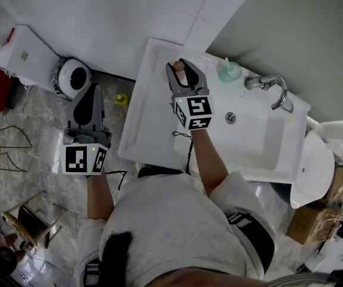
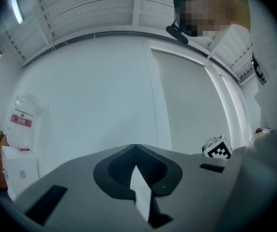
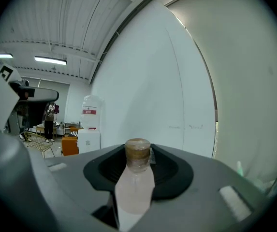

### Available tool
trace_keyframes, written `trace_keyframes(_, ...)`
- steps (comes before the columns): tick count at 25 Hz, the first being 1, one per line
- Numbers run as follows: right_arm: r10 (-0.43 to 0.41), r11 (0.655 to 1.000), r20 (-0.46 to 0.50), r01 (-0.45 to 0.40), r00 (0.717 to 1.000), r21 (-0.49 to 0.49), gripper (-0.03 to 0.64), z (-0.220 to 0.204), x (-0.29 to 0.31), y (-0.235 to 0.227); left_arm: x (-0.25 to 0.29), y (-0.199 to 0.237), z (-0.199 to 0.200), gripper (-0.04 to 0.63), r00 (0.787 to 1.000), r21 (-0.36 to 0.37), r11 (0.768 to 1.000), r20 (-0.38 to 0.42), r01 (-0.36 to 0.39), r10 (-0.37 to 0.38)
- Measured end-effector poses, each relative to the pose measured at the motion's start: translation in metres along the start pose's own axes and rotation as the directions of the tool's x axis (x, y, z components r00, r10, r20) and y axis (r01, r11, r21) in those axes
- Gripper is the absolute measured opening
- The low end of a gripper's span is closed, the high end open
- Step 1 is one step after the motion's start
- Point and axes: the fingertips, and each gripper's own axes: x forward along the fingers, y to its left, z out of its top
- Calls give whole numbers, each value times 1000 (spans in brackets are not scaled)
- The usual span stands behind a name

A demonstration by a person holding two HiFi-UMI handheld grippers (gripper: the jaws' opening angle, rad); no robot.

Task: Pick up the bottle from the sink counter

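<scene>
Hanging over the upper-left edge of the smooth white sink counter, the right gripper pinches a pale pink translucent bottle with a round brown cap; bare counter lies around it. At lower left, over marbled floor, the left gripper has its tongs pressed together. The water jug carries a red label, too small to read.

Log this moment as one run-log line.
right hand-held gripper: shut on pale pink brown-capped bottle; left hand-held gripper: shut, empty; above white sink counter
</scene>
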Motion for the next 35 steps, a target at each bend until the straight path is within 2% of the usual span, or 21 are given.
trace_keyframes(12,-64,998,39,64,997,0,153,43,-60,13,-9,-10,26,8,996,-3,997,53,74,-74)
trace_keyframes(22,-160,987,85,160,983,6,154,83,-118,16,-21,-18,41,8,989,-17,992,91,122,-120)
trace_keyframes(35,-249,967,119,253,961,-16,154,95,-179,30,-43,-30,49,8,982,-11,987,103,160,-158)
